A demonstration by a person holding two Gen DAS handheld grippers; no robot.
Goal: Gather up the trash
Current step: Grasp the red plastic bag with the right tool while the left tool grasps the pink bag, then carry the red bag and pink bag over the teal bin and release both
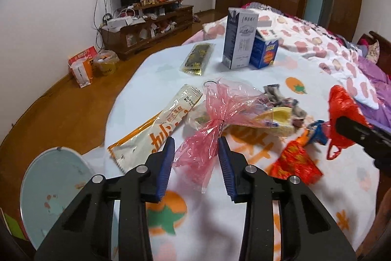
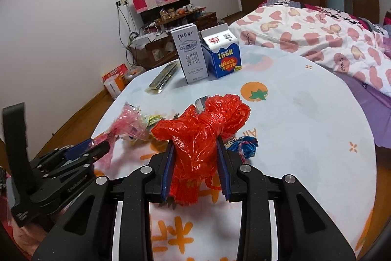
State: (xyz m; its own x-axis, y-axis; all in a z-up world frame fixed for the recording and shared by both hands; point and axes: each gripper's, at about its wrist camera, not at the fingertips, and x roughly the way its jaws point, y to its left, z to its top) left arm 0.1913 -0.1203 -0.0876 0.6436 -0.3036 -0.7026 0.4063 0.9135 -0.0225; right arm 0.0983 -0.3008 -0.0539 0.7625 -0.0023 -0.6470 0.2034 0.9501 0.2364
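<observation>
Clamping the red bag between its pads, our right gripper holds it just above the table. Our left gripper straddles the pink bag, though we cannot tell whether it pinches. Beyond lie a cream wrapper and two upright cartons.

The right gripper clamps a crumpled red plastic bag between its blue-padded fingers at centre frame, above a fruit-print worktop. At lower left, the left gripper meets a pink plastic wrapper. Two milk cartons stand upright at upper centre.
</observation>
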